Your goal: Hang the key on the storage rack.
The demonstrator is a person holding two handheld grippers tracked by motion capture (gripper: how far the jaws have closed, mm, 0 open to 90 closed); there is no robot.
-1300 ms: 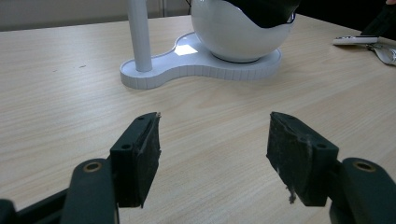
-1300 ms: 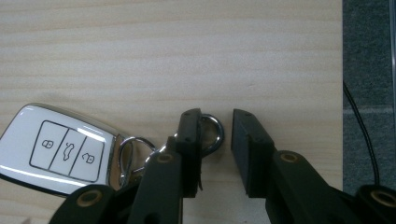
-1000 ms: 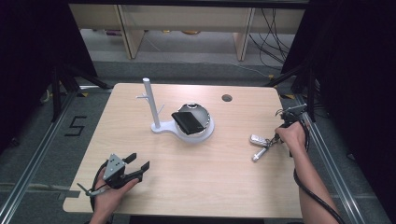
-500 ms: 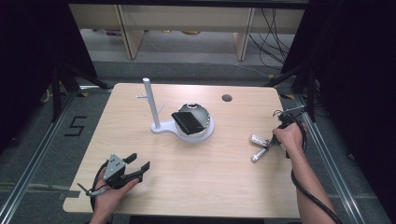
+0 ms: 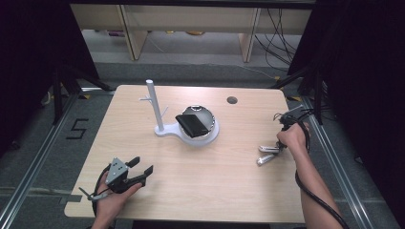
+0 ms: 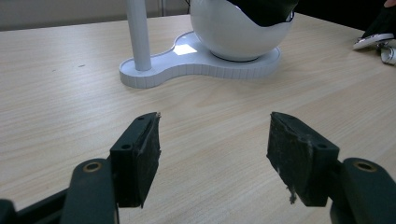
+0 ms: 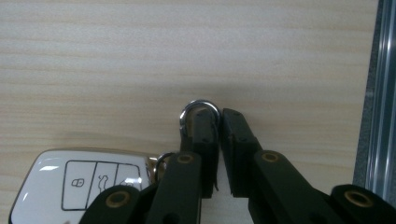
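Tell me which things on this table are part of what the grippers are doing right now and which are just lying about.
In the job:
right gripper, jaws just closing on the key ring
car key fob on that ring

Lying about:
white stand with bowl and post
black item in the bowl
left gripper, open, idle

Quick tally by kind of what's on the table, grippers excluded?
White stand with post and bowl: 1
Black item in the bowl: 1
White car key fob: 1
Metal key ring: 1
Total: 4
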